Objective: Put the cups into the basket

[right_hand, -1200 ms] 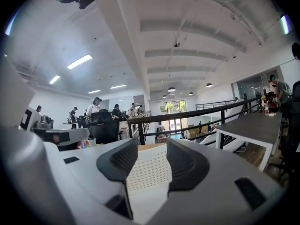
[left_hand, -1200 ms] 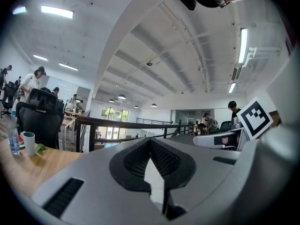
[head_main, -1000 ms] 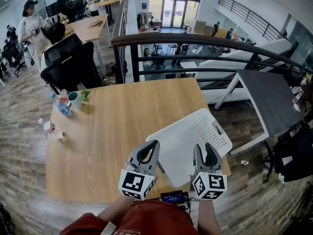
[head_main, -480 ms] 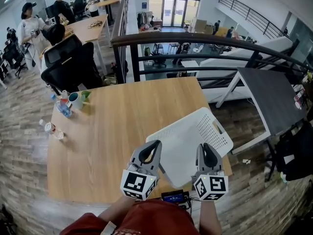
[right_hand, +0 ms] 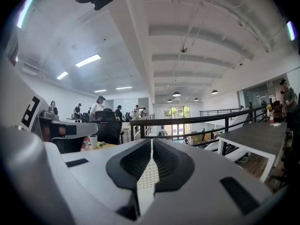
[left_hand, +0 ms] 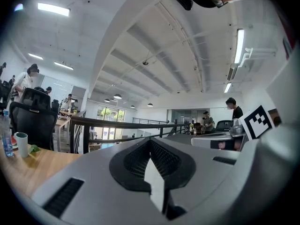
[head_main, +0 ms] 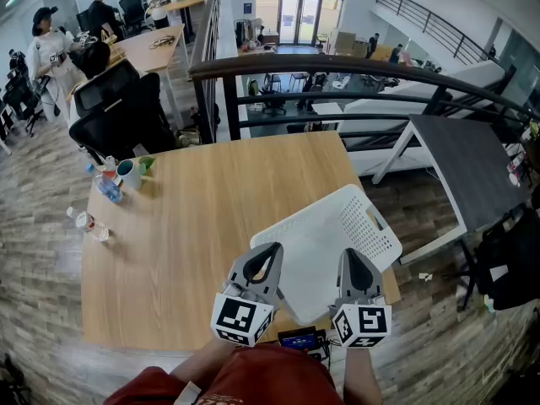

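A white mug (head_main: 129, 173) with a teal inside stands at the wooden table's (head_main: 194, 243) far left corner, with a green item (head_main: 148, 164) beside it; the mug (left_hand: 21, 144) also shows at the left gripper view's left edge and the mug (right_hand: 93, 141) shows small in the right gripper view. A white perforated basket (head_main: 325, 230) lies at the near right corner. Both grippers hover side by side over the near edge, far from the mug. My left gripper (head_main: 272, 249) is shut and empty. My right gripper (head_main: 349, 254) is shut too, nothing between its jaws.
A plastic bottle (head_main: 106, 185) stands by the mug and a small bottle (head_main: 85, 220) lies near the left edge. A black railing (head_main: 337, 66) runs behind the table, a black office chair (head_main: 118, 108) sits at the far left, and a grey table (head_main: 464, 171) stands to the right.
The right gripper's jaws have closed from apart to touching. The left gripper has stayed shut, and both have barely shifted.
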